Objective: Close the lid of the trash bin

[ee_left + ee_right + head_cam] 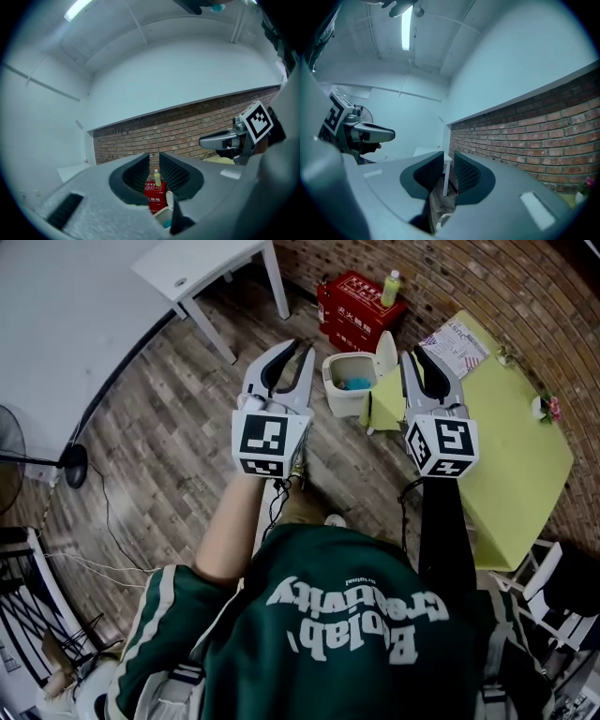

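Above the wood-plank floor [187, 409], two empty grippers — the bin's lid is up.
The left gripper [302, 348] has its jaws slightly apart with nothing between them; the right gripper [414, 354] shows the same narrow gap, gripping nothing. Between their tips in the head view, down on the floor, sits the white trash bin [343, 395], its lid [386, 351] upright on the side toward the yellow-green table [511, 427] just beside it. Beyond stands a red box [361, 307] with a bottle [392, 287] on top — near the brick wall [525, 287].

Wooden floor [169, 427] bears trash bin [339, 399], red box [354, 301]
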A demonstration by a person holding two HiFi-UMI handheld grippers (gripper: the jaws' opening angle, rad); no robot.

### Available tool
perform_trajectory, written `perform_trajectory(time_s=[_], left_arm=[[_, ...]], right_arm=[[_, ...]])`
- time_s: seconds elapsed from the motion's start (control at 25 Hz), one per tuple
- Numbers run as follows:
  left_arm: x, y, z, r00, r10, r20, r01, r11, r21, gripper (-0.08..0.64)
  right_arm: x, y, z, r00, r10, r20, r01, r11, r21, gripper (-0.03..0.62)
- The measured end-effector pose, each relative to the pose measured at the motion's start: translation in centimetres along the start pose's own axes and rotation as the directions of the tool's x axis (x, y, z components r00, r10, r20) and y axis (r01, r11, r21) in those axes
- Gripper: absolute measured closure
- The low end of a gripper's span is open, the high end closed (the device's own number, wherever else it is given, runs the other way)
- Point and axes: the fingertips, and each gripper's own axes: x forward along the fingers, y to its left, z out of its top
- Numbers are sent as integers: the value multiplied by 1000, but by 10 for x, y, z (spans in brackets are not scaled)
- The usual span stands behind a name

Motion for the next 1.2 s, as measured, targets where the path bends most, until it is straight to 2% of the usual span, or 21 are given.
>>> perform_trajectory(time_s=[0.28,0.6,0.92,1.2], left_arm=[[48,39,-5,1000,-19,15,18,1000,18,486],[120,85,-7,994,-100,33,99,994,39,486],[184,130,-1,977,-204,66,203,979,34,477],[216,154,0,953,-288,92,286,958,34,480]], right_arm=[[54,-11,-9,999,-34,-18,33,999,-24,514],[131,-27,-12,995,-97,-23,97,995,-6,526],[189,-40,-13,981,-191,-42,191,981,13,526],[223,-40,-16,968,-243,-63,245,969,29,520]])
